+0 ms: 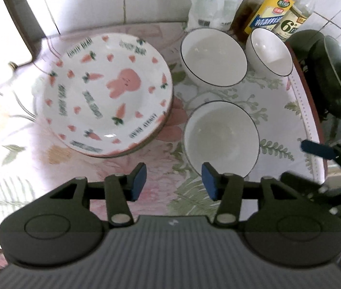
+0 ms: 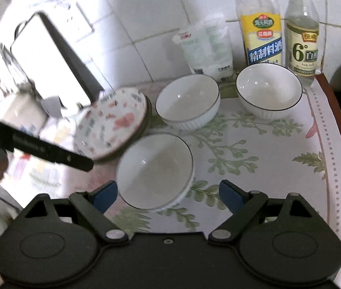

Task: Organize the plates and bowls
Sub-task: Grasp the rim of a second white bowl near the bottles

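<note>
Sitting at the left of the floral tablecloth: a stack of plates, top one printed with a pink rabbit, carrots and hearts. Hiding all but thin edges of the lower plates, so not showing how many. Blurring the rim lettering too much for a sure reading. Standing to the right of the stack: three white bowls with dark rims, the near bowl, the far left bowl and the far right bowl, none touching another.

Lining up against the tiled wall behind: a yellow-label bottle reading 精制料酒, a clear bottle marked 6°, and a white pouch with print too small to read. Being cut off at the right edge in the left wrist view: a dark lidded pot.

Hovering above the cloth, just in front of stack and near bowl: left gripper, jaws parted, nothing between the pads. Hanging just before the near bowl: right gripper, jaws spread wide, pads clear of the rim, gripping nothing.
</note>
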The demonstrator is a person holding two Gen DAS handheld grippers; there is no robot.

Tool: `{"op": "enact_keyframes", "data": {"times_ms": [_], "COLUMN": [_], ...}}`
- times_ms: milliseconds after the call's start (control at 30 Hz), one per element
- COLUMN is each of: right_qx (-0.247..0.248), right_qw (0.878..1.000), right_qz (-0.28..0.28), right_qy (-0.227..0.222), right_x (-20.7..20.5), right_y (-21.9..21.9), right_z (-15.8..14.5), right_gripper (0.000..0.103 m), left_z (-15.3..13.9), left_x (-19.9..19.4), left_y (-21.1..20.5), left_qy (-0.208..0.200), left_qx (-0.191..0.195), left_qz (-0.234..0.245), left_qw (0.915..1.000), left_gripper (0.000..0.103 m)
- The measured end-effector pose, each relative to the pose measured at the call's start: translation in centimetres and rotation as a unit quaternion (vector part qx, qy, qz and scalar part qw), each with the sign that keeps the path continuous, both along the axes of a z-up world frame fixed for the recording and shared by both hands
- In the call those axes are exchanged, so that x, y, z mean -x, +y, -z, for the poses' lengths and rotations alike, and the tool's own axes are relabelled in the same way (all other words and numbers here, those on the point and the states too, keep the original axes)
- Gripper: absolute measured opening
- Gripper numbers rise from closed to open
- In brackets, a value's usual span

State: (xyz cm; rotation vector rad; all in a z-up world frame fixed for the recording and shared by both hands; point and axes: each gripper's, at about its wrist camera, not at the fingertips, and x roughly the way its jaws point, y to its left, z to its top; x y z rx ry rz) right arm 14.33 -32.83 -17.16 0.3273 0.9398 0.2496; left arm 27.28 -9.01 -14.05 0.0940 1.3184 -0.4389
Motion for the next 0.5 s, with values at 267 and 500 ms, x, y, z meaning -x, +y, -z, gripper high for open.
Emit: {"op": "enact_keyframes", "data": {"times_ms": [267, 500], "right_qx": [-0.055, -0.078], "right_qw": [0.996, 0.992], "right_qz": [0.066, 0.097], "right_qy": [-0.001, -0.006], "right_x": [-0.4, -2.9], "right_y": [-1.4, -3.4], "right_z": [-3.3, -3.9], "right_gripper": [0.092, 0.086], "left_z": [-3.6, -4.4], "left_x": [-1.0, -2.8], "left_y": [0.1, -1.8], "left_qy": [-0.034, -0.07], "left_qx": [0.013, 0.03], "left_qz": [0.024, 0.013], "left_qw": [0.999, 0.997], "left_gripper": [0.051, 0.051]}}
